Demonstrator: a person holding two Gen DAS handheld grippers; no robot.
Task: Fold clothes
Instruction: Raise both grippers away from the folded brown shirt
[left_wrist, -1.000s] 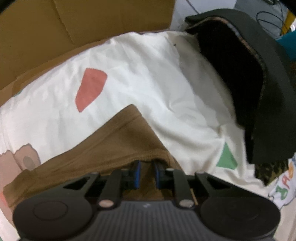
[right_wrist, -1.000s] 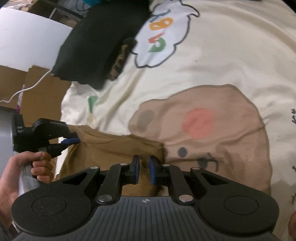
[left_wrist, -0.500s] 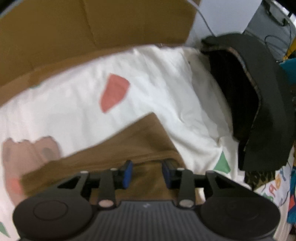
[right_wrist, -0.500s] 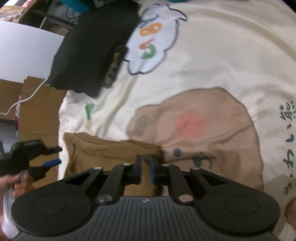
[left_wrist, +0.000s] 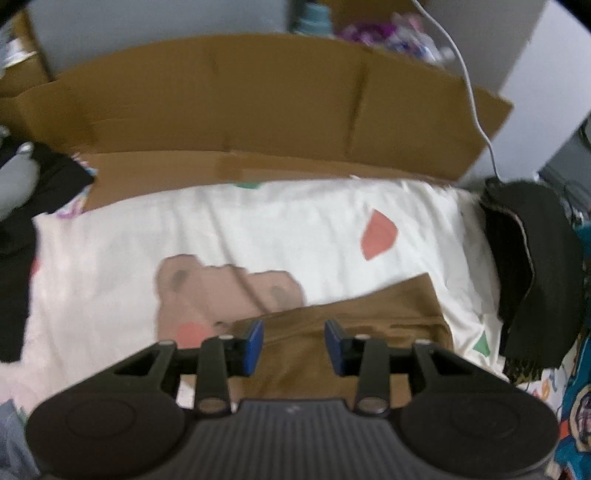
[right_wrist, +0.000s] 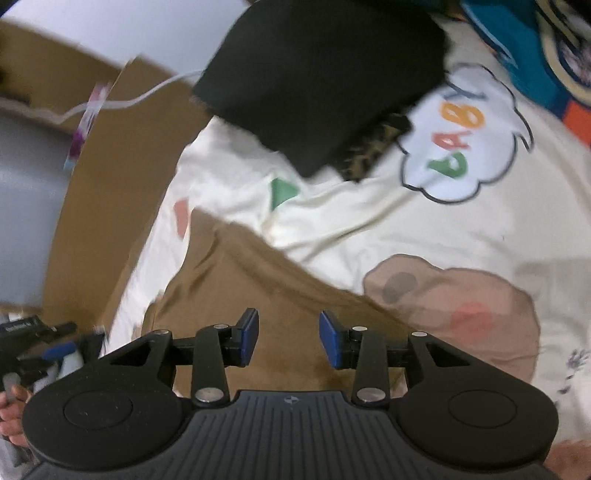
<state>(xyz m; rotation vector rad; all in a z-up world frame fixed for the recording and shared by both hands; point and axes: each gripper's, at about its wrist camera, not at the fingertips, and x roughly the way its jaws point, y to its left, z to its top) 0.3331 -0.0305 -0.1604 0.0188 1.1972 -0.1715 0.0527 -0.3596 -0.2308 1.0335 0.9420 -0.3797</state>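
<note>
The brown garment (left_wrist: 351, 332) lies on the bed sheet (left_wrist: 258, 229), a cream sheet with printed bears and coloured shapes, and it looks already folded into a compact, roughly rectangular packet, with its edges doubled and mostly even. Taking this garment as the landmark: the left tool (left_wrist: 293, 341) hangs above its near part with the blue pads apart and nothing between them; the cloth is seen below the gap, not pinched. The right tool (right_wrist: 288, 338) is also above the garment, its jaws are opening at this moment, and no cloth is between them either. In the right wrist view the left tool shows again at the garment's left side, held by a hand (right_wrist: 13, 413). Beyond the garment, at its far right side in the left wrist view, a black folded garment (left_wrist: 532, 266) rests on the sheet with a leopard-patterned piece under it, so it seems some clothes are finished before. Behind the garment stands a cardboard sheet (left_wrist: 258, 110). My judgement is that the fold of the brown piece is done and released; what is left is perhaps to put it on the pile and to take the next cloth, such as the blue item (right_wrist: 546, 62) beyond the black one.
</note>
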